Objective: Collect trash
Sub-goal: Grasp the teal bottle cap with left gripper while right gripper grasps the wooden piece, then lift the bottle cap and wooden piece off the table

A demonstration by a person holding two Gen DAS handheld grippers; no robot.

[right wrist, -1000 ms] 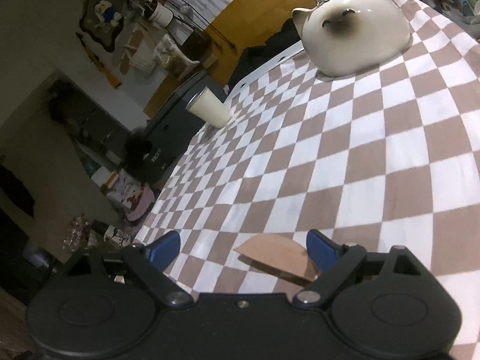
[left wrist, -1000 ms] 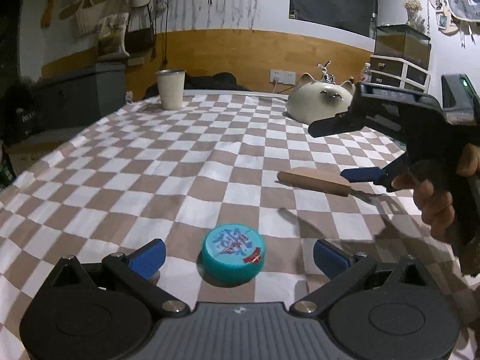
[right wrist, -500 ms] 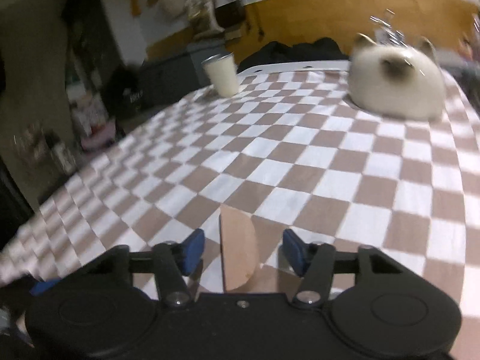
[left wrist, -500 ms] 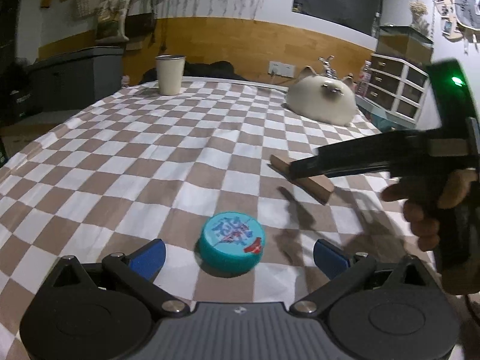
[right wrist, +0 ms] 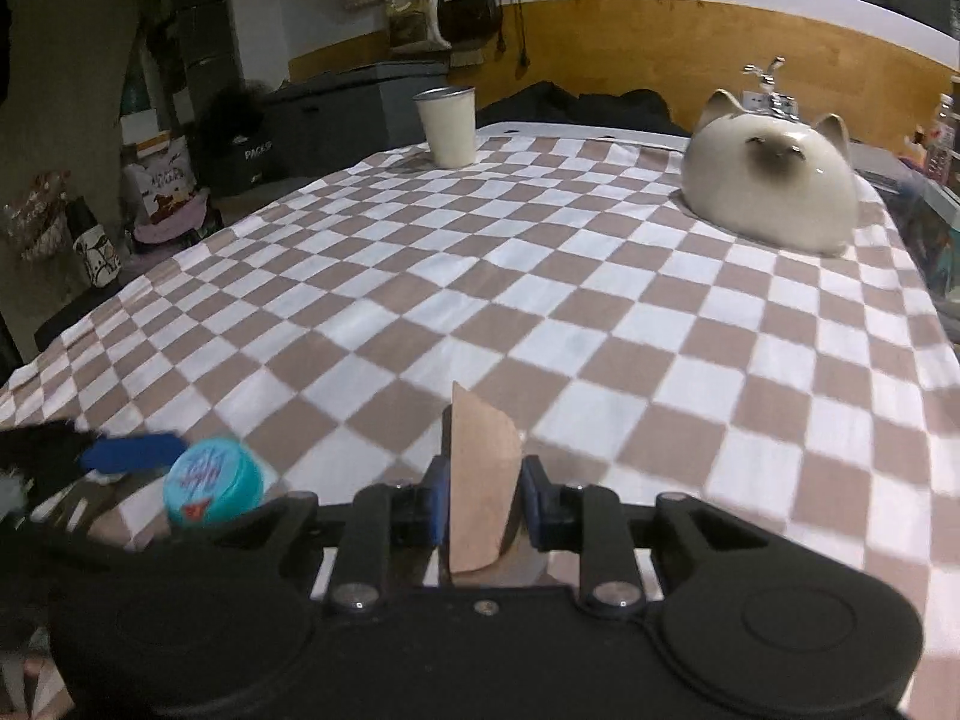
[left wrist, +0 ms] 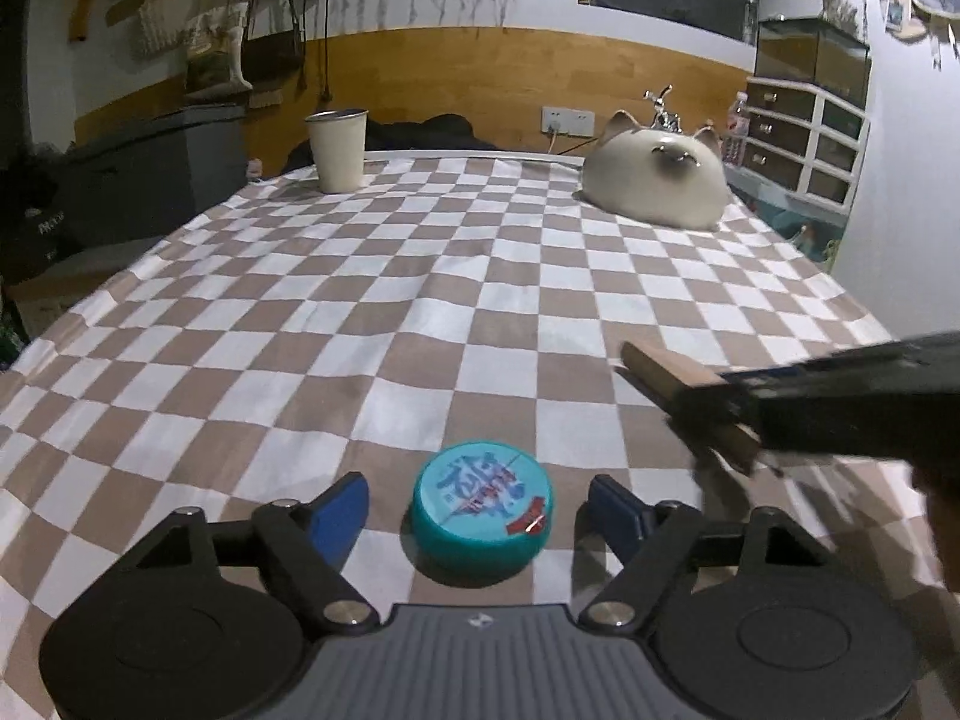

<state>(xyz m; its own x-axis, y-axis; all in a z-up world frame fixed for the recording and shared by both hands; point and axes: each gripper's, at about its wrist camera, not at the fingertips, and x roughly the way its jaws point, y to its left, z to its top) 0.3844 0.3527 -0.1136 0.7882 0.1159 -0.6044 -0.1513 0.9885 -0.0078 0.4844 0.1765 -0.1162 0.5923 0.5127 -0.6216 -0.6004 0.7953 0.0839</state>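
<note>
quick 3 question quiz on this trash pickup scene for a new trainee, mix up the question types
1. True or false: the right gripper is shut on the brown cardboard piece.
2. Multiple choice: where is the teal cap relative to the left gripper? A) clamped tight in it B) between its pads with gaps on both sides C) beside the white cup
3. Fill in: the cat-shaped ceramic piece sits on the ______ tablecloth.

Key: 1 true. 2 B; the jaws have just been closing around the cap but do not press it yet. 3 checkered.
</note>
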